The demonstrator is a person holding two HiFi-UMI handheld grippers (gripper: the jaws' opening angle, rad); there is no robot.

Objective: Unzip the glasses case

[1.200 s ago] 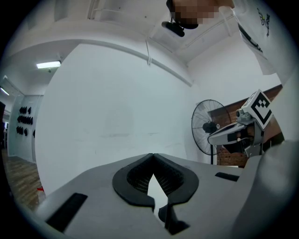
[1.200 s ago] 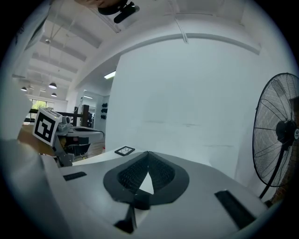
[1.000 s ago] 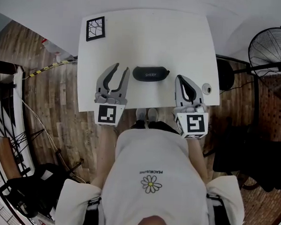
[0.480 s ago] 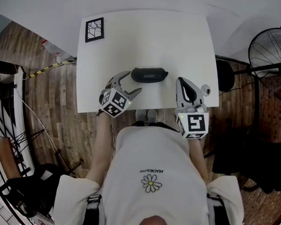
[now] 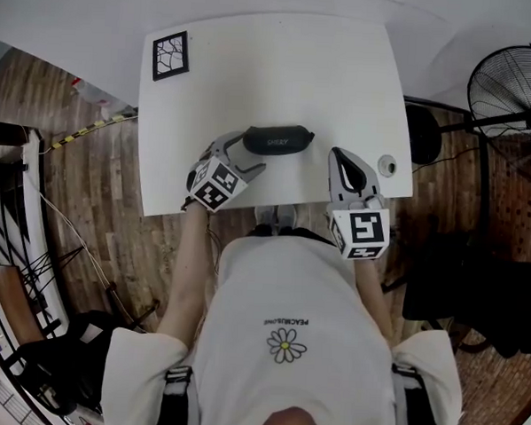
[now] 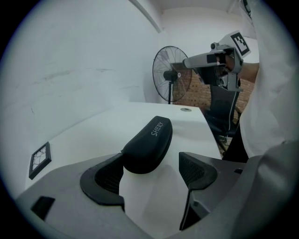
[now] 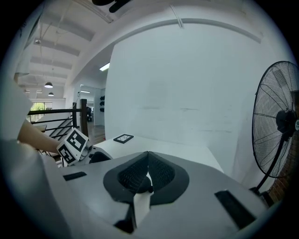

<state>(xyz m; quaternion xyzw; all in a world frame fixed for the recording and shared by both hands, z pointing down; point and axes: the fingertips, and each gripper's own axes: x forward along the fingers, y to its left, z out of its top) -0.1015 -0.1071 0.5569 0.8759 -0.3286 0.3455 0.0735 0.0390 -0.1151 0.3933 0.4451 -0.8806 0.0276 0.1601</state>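
Case (image 5: 276,139): black, shut, lying crosswise near the middle of the white table (image 5: 274,57), a little toward the near edge. In the left gripper view the case (image 6: 148,145) runs away from the camera with pale lettering on its top.

Left gripper (image 5: 244,155): at the case's left end, turned toward the upper right of the frame, marker cube tilted. Its jaws are spread, with the end of the case between them. In its own view the left gripper (image 6: 152,172) shows that end right against the left pad (image 6: 108,176), while the right pad (image 6: 196,170) stands apart from it. No grip is made. The left forearm (image 5: 187,265) rises bare from the lower left of the frame to the gripper.

Right gripper (image 5: 342,162): right of the case and apart from it, over the table's near edge, pointing up the frame, cube facing the camera. In its own view the right gripper (image 7: 147,172) has its jaws pressed together with nothing between them.

Surroundings: a square marker (image 5: 170,56) lies at the table's upper left corner. A fan (image 5: 512,87) stands at the upper right of the frame, off the table.
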